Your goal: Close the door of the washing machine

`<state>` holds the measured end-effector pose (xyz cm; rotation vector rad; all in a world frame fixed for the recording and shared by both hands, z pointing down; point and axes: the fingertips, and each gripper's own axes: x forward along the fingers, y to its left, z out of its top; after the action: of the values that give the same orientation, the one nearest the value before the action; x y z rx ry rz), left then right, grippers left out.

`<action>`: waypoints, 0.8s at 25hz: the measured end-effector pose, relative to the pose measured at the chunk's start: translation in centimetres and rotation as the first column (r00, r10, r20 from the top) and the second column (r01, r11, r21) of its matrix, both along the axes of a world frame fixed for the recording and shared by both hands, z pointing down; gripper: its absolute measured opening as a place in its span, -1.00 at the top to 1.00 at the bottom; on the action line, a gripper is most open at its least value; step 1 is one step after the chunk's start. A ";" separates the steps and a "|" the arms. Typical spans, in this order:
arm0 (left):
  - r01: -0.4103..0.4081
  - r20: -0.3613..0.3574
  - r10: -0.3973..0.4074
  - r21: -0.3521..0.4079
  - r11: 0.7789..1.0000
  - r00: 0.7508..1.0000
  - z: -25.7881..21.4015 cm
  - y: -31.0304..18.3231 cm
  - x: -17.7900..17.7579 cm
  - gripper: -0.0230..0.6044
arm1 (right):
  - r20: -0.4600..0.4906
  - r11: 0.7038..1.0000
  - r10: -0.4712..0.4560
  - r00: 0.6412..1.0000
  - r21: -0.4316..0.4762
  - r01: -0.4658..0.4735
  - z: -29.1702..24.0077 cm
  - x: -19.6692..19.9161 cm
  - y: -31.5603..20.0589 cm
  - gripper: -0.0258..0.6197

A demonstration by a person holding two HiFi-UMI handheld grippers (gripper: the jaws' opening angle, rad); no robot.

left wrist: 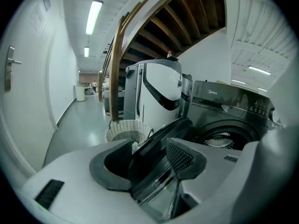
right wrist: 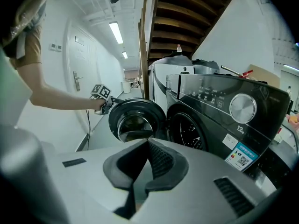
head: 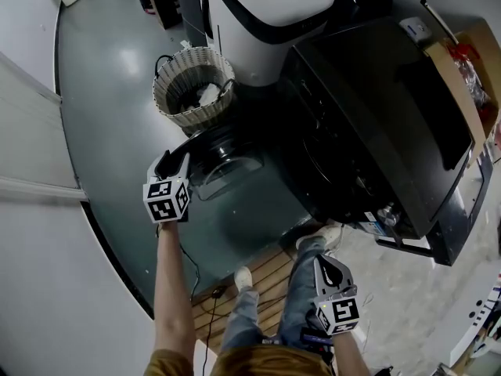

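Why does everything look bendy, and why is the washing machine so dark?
Both gripper views are fisheye, so straight edges curve and corners go black. Head view: the washing machine is dim, hardly any detail. Left gripper view: the ceiling lamp glares white.

Laundry corner in a hallway: washing machine (head: pixel 376 116) and wicker basket (head: pixel 193 84) beneath a wooden staircase (left wrist: pixel 187 22), strip-lit corridor (left wrist: pixel 86 90).

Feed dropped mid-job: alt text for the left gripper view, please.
The rim of the washing machine door sits between the open jaws of the left gripper. Behind: a wicker basket and the washing machine, its drum opening exposed.
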<state>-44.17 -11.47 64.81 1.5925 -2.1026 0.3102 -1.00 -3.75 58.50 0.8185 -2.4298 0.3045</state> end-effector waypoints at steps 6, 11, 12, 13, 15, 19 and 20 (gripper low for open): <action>-0.035 -0.030 0.035 -0.003 0.999 0.999 0.7 -1.2 -0.5 0.05 | -0.007 1.000 -0.019 1.000 -0.017 0.019 1.2 -0.2 0.2 0.89; -0.017 -0.064 0.018 0.004 1.000 0.998 1.0 -1.0 -0.6 0.04 | -0.016 0.999 -0.028 0.999 -0.038 0.028 1.8 -0.3 0.6 0.88; -0.018 -0.062 0.019 0.004 1.000 0.998 1.0 -1.0 -0.6 0.04 | -0.016 0.999 -0.029 0.999 -0.039 0.028 1.8 -0.3 0.7 0.89; -0.018 -0.063 0.019 0.003 1.000 0.998 1.0 -1.0 -0.6 0.04 | -0.016 0.999 -0.029 0.999 -0.039 0.028 1.8 -0.3 0.7 0.89; -0.016 -0.066 0.016 0.001 1.000 0.998 1.0 -1.0 -0.7 0.04 | -0.013 0.999 -0.029 0.999 -0.037 0.029 1.6 -0.5 0.7 0.88; -0.005 -0.067 0.004 -0.005 1.000 0.998 0.9 -1.0 -0.5 0.04 | -0.008 0.999 -0.028 1.000 -0.029 0.028 1.2 -0.5 0.6 0.88; -0.003 -0.068 0.003 -0.008 1.000 0.998 0.9 -1.0 -0.4 0.04 | -0.008 0.999 -0.026 1.000 -0.027 0.026 1.0 -0.4 0.6 0.88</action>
<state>-44.55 -12.42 65.76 1.5795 -2.0460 0.2615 -1.37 -3.14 59.54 0.7744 -2.4213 0.3227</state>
